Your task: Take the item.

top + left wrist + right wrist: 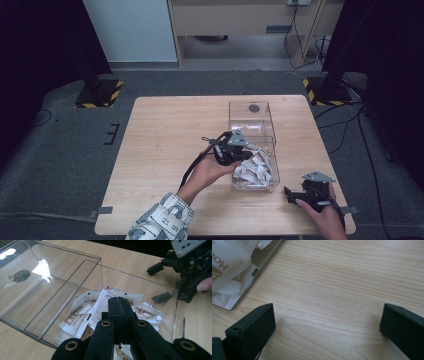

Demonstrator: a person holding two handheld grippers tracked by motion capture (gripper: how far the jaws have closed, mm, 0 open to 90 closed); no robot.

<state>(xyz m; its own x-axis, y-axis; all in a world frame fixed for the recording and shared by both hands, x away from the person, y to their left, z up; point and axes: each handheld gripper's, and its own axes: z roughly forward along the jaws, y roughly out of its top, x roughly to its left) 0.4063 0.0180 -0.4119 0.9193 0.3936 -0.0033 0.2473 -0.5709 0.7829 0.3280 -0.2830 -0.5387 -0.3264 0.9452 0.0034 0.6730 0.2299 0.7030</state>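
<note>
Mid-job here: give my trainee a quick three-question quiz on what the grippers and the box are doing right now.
1. True or false: the left hand-held gripper has its jaws spread wide.
2. What fills the near end of the clear box?
3. The right hand-held gripper sits: A) inside the box, B) over bare table, C) on the floor.

Key: 1 false, the jaws are closed together above the sachets. 2 white and brown sachets. 3 B, with jaws open.

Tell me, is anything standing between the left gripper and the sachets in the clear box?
Nothing visible does. The left gripper is already over the open top of the box, its jaws shut and right above the sachets. The box walls stand to the sides, not across its path.
</note>
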